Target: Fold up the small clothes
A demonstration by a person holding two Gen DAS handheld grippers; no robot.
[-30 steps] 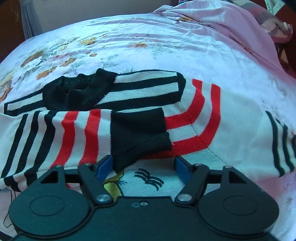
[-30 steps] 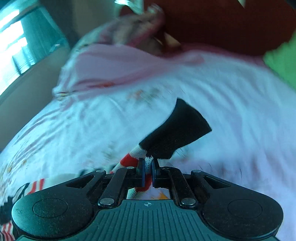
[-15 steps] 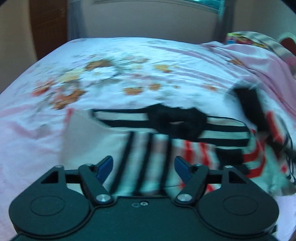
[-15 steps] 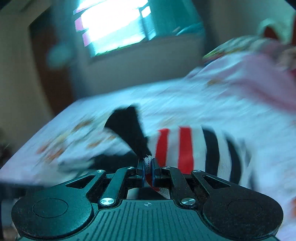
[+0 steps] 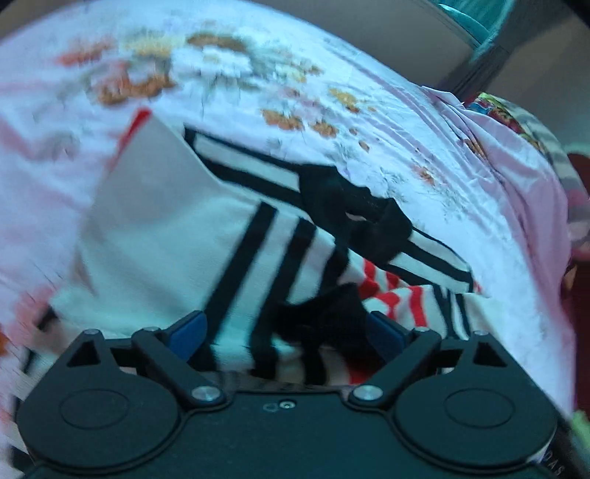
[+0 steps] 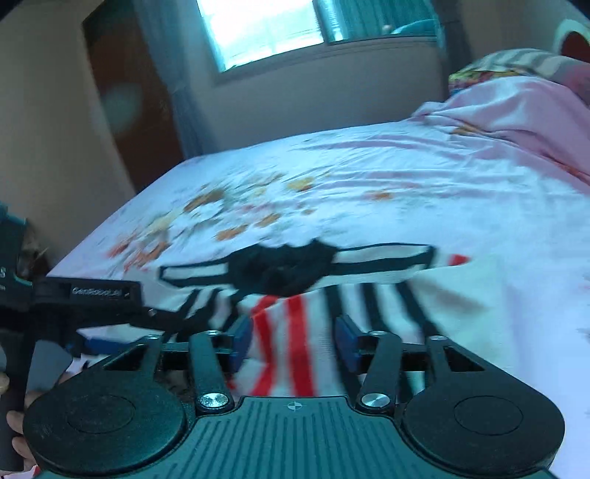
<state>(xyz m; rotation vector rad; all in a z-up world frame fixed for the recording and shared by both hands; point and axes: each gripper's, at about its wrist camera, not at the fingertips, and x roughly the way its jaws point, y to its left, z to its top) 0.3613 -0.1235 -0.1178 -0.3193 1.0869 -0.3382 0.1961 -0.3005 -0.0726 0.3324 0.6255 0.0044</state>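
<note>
Left wrist camera: mounted behind the left gripper (image 5: 285, 331), tilted steeply down, close over the striped sweater (image 5: 158, 258) on the floral bedsheet (image 5: 424, 147); picture blurred. Right wrist camera: behind the right gripper (image 6: 293, 341), aimed shallower across the bed toward the window (image 6: 265, 25), apparently just as near. Both views share the sweater's black collar (image 6: 284, 265) and the sheet beyond.

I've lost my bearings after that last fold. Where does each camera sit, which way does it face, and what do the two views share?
Left wrist: sits on the left gripper, looking down along its open fingers at the striped sweater on the bed; its jaws have just been opening.
Right wrist: sits on the right gripper, facing across the bed toward the window; its jaws have just been opening and grip nothing; the left gripper and a hand show at left.
Shared: sweater, its black collar, flowered sheet.
</note>
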